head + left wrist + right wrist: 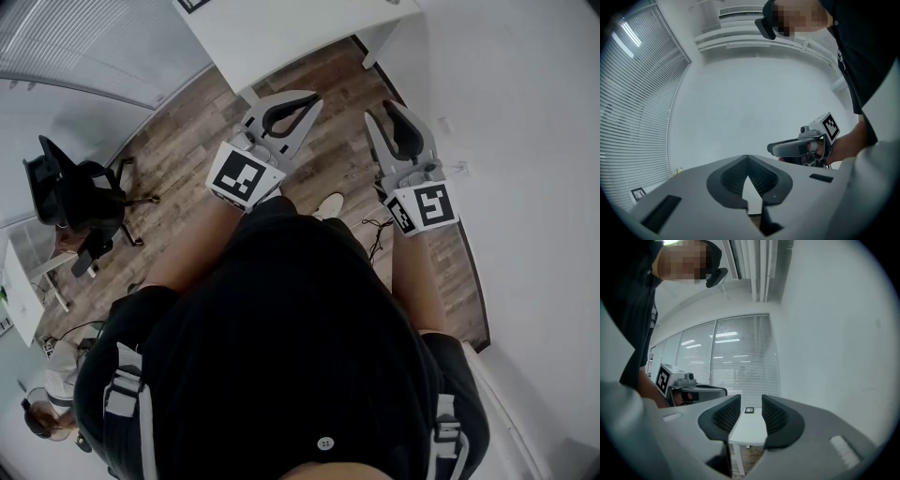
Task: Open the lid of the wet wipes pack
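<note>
Floorboards (pixel 187 150) of brown wood are seen beneath the person, and a white worktop (pixel 281 37) is placed at the far side. A black office chair (pixel 70 192) is seen at the left. The left gripper (pixel 747 156) is held level with its jaws closed tip to tip, and nothing is held. The jaws of the right gripper (pixel 751 397) are parted by a narrow gap, and nothing is gripped. Where the wet wipes pack lies cannot be told.
</note>
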`<state>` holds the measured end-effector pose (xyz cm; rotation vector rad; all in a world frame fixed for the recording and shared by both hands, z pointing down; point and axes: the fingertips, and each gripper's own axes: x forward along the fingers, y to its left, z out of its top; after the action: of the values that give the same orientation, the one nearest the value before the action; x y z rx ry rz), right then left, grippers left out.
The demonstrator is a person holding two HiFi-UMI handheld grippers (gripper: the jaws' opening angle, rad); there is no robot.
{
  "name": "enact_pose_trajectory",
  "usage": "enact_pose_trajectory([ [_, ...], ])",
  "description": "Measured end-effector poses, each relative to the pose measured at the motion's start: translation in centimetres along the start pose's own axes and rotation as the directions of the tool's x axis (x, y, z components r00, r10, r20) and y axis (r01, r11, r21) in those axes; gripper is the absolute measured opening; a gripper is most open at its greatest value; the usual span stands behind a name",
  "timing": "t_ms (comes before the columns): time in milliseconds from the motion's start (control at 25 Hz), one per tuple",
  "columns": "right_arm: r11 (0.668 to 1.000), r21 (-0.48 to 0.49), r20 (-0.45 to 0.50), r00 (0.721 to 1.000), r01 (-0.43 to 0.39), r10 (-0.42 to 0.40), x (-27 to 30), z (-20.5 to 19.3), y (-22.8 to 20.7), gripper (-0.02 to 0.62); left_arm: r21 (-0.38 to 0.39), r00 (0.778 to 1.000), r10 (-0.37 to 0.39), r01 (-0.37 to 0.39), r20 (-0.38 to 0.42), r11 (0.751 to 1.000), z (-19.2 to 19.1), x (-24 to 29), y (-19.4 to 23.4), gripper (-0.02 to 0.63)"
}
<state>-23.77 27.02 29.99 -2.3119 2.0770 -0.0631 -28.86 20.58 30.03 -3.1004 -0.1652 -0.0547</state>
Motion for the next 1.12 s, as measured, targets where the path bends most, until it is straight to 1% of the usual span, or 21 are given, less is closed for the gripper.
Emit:
enact_pose_trajectory([
  [120,1.0,0.015,-0.001,1.0,-0.005,0.005,-0.9,-0.1,-0.4,0.178,0.013,1.0,-0.006,0.006,-0.005,1.0,-0.1,0.3,-1.0,0.005],
  [320,0.999,0.036,-0.017,0.999,-0.035,0.036,-2.5,-0.3,-1.4,0.273,0.013,1.0,-0.007,0.007,-0.023,1.0,0.0,1.2,-3.1,0.005],
  [440,0.998,0.035,-0.016,0.998,-0.055,0.055,-3.9,-0.1,-2.2,0.305,0.008,0.999,0.005,-0.005,-0.04,1.0,-0.1,2.0,-4.7,0.005],
  [640,0.996,0.044,-0.005,0.997,-0.082,0.082,-6.8,-0.6,-4.2,0.314,0.006,0.997,0.034,-0.033,-0.065,0.999,-0.9,3.9,-7.6,0.005],
  [840,0.994,0.047,-0.006,0.995,-0.095,0.096,-8.4,-0.8,-6.1,0.314,-0.014,0.997,0.046,-0.047,-0.069,0.999,-1.0,5.5,-9.5,0.005],
  [1000,0.995,0.031,-0.009,0.995,-0.098,0.098,-8.9,-0.7,-7.6,0.314,-0.016,0.996,0.042,-0.044,-0.074,0.999,-1.0,7.1,-10.2,0.005],
  [1120,0.994,0.043,-0.008,0.995,-0.097,0.098,-8.5,-0.8,-9.2,0.314,-0.015,0.996,0.042,-0.043,-0.074,0.999,-1.1,8.8,-9.9,0.005],
])
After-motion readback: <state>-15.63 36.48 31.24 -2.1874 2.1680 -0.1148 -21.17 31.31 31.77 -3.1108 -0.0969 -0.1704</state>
